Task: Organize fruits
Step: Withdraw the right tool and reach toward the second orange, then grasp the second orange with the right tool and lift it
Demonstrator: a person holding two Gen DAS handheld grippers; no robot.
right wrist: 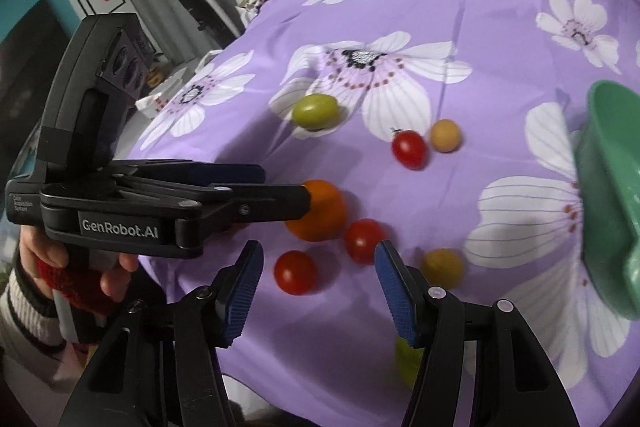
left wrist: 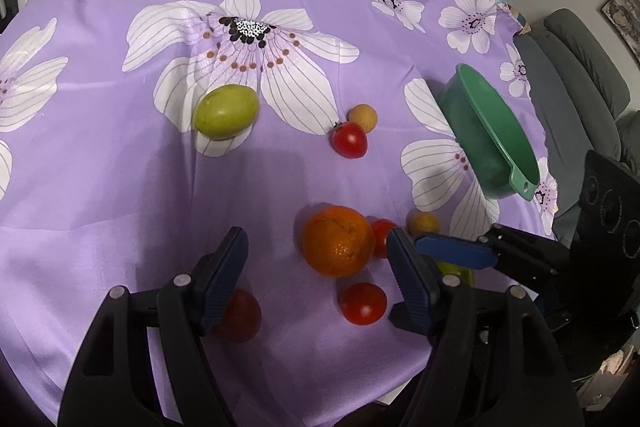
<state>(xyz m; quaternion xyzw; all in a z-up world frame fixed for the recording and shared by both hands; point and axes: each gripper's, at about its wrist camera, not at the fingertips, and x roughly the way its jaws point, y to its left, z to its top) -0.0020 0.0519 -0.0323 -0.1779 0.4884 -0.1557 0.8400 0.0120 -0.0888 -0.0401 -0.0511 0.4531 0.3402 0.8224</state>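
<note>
Left gripper (left wrist: pixel 316 259) jaws apart, nothing clamped; orange (left wrist: pixel 337 241) between fingers. Mango (left wrist: pixel 226 111) at 11 o'clock, tomato (left wrist: pixel 363 303) at 5. Right gripper (right wrist: pixel 318 275) apart, empty, above cloth (right wrist: pixel 500 47). Bowl (right wrist: pixel 612 187) at 3 o'clock.
</note>
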